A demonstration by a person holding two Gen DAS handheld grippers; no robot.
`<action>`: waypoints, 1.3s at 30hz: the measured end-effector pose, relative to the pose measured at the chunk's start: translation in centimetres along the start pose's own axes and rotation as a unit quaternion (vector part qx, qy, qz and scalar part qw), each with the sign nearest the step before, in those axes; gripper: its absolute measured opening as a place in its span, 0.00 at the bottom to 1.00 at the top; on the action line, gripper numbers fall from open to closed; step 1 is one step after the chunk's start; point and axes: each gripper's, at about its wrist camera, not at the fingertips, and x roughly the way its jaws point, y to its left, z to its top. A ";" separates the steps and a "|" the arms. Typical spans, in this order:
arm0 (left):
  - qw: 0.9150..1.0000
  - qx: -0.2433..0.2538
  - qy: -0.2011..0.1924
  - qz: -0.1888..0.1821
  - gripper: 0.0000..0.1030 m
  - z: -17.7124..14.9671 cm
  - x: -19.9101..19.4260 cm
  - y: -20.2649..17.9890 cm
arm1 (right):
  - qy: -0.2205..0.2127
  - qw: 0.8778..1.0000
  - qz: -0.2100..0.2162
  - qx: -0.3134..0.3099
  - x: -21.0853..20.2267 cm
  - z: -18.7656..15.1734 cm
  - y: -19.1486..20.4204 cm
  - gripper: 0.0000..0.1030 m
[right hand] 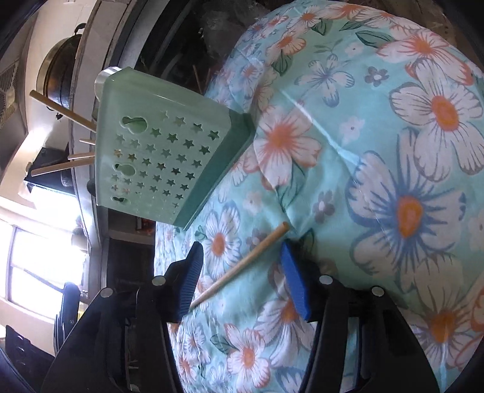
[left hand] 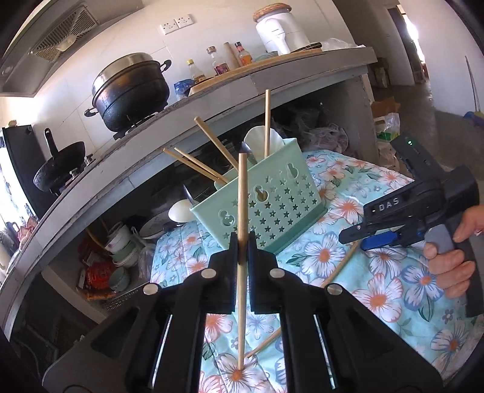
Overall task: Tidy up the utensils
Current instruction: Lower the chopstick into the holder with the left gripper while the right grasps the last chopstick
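Left wrist view: looking slightly down across the floral cloth [left hand: 378,290] toward the green utensil basket [left hand: 272,205] mid-frame, fairly near. Right wrist view: rolled sideways, close over the same cloth [right hand: 378,151], basket [right hand: 163,151] upper left.

A large black stockpot with a steel lid [left hand: 131,90] stands on a gas burner on the grey concrete counter [left hand: 193,105]. To its left a black wok with a long handle [left hand: 59,166] sits on a second burner. A steel range hood [left hand: 51,36] hangs above them. Further along the counter stand glass sauce bottles [left hand: 219,62] and a white plastic appliance [left hand: 281,31] topped by a woven lid. Two white wall sockets [left hand: 177,24] sit on the tiled wall. Under the counter, stacked ceramic bowls [left hand: 121,245] fill a shelf. A turquoise floral cloth [right hand: 378,145] covers the near surface.
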 end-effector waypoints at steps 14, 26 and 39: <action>1.000 -0.005 0.001 0.001 0.05 -0.1 -0.3 0.3 | -0.045 0.998 0.002 0.045 -0.2 0.4 -0.8 0.13; 1.000 0.001 0.007 0.010 0.05 0.2 -0.4 0.2 | -0.125 0.990 0.009 -0.062 -6.8 -0.5 3.3 0.11; 0.999 -0.016 -0.003 0.033 0.04 1.1 -1.4 1.5 | -0.162 0.982 0.037 -0.094 -11.0 -0.6 4.3 0.07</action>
